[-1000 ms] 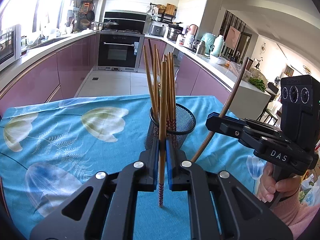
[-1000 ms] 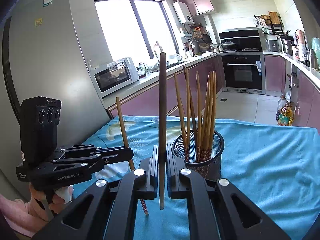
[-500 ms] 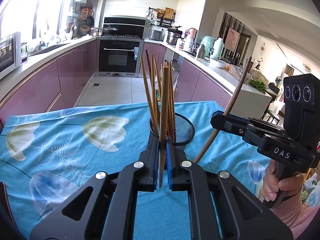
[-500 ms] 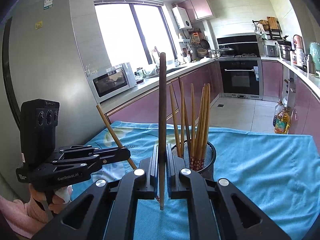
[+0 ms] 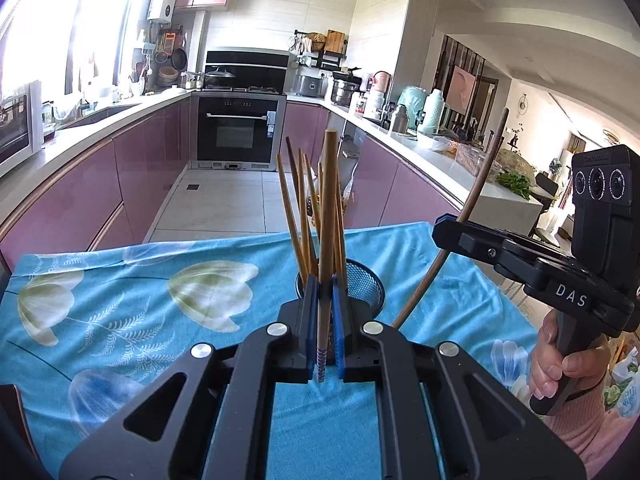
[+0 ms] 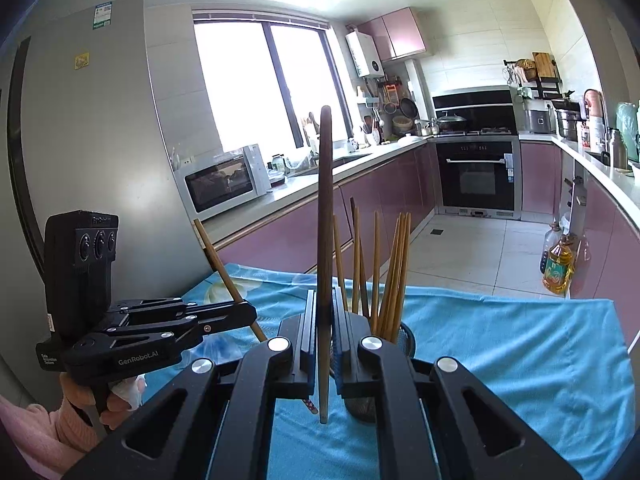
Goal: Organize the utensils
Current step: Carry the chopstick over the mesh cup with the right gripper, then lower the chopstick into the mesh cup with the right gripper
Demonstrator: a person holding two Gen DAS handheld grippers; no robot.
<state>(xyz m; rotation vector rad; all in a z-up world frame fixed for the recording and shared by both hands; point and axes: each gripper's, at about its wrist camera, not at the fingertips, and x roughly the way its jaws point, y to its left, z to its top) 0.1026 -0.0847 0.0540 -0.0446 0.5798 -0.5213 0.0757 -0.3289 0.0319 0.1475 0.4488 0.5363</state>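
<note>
- Left gripper (image 5: 323,322): clamped on a light chopstick (image 5: 326,240), held near upright. The patterned tip pokes out below the pads. A second ago that tip hung further below the jaws; now it sits closer to them in the left view.
- Right gripper (image 6: 323,334): clamped on a dark chopstick (image 6: 324,220), also near upright, with the pale lower end showing beneath the jaws.
- Both hands have risen since a second ago. The mesh holder (image 5: 366,286) now sits lower in each view and is partly hidden behind the fingers.
- In the left view the dark stick leans toward 1 o'clock. The right gripper body is at 3 o'clock, well apart from the holder.
- In the right view the light stick leans toward 11 o'clock. The left gripper is at 8 o'clock, clear of the holder.
- Holder position: just past the left fingertips at 12 o'clock in the left view; behind the right finger at 1 o'clock in the right view.
- Holder contents: a fanned bundle of light chopsticks (image 6: 390,272), tips down, with one darker stick among them.
- Holder build: black wire mesh, round, upright.
- Table: blue floral tablecloth (image 5: 120,300). There is bare cloth left of the holder, and the far edge is close behind it. Right of the holder the cloth runs bare to its edge in the right view.
</note>
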